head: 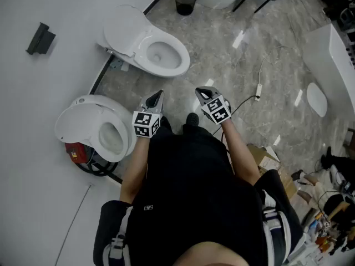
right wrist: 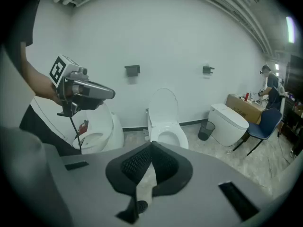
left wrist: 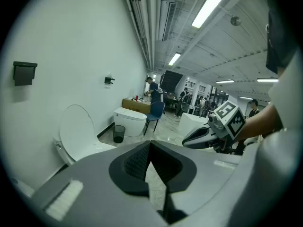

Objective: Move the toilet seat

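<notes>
head view: the left tongs [head: 160, 93] and right tongs [head: 198, 91] are held side by side over a glossy, grey-veined floor [head: 233, 65]. both are pinched shut on nothing. the toilet seat [head: 183, 65], a smooth white oval ring, lies flat on the farther toilet ahead and to the left, well apart from both tongs. its rounded lid [head: 125, 29] stands up against the white wall. a nearer toilet [head: 126, 129] sits just left of the left tongs with its cover tipped back. bare floor opens ahead and to the right, crossed only by a thin cable with a plug strip [head: 258, 90]. a dark waste bin [head: 185, 1] stands further along the wall edge.

left gripper view: the left tongs [left wrist: 150, 144] show ribbed black pads meeting at a point inside matte grey shells, with no gap at the tips. the upright lid [left wrist: 75, 131] rises at the left, and the bin [left wrist: 119, 133] and a blue chair [left wrist: 156, 115] stand beyond it. the right tongs [left wrist: 189, 140] sit close on the right.

right gripper view: the right tongs [right wrist: 152, 145] are also closed tip to tip and empty, and they point toward the toilet seat [right wrist: 182, 137], which lies level on its bowl with open floor in front. the nearer toilet [right wrist: 102, 131] stands to its left, and the left tongs [right wrist: 111, 93] hang above that.
</notes>
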`<state>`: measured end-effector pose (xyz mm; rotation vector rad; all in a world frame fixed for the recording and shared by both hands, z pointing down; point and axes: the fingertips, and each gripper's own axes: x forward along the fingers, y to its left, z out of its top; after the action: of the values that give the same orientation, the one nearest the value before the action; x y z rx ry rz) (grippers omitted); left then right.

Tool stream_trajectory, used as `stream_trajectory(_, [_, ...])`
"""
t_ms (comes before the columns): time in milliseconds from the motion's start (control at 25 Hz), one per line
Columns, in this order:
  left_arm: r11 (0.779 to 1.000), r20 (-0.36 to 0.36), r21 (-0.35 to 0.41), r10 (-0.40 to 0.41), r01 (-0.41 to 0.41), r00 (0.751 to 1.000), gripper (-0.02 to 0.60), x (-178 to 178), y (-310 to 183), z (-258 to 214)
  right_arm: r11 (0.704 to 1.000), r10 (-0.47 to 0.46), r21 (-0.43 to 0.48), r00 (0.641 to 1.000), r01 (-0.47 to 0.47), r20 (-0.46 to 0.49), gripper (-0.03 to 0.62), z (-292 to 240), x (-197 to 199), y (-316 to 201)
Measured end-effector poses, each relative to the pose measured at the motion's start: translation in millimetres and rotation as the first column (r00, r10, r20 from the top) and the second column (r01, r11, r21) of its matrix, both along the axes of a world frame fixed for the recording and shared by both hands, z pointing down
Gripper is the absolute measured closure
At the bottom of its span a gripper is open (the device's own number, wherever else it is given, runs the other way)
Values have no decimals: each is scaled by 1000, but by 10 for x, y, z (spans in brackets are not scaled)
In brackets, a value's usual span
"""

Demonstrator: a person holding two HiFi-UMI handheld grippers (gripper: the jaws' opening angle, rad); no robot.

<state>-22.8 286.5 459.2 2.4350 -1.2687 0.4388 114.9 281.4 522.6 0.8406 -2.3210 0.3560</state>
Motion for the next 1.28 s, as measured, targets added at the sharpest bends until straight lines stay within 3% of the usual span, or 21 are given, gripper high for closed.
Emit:
stream_trajectory(360, [999,13,7,-39,39,999,583,284,187,-36,999,-28,40,999,27,17,591,-138,330,132])
stream_trajectory(880, [997,27,18,-77,76,997,572,291,149,-61,994,-80,73,996,78,25,574,-160,293,53])
stream_trajectory(1280, [998,44,17,-53,52,998,475,344,69,-75,990,-128,62,991,125,34,391,-113,235,17])
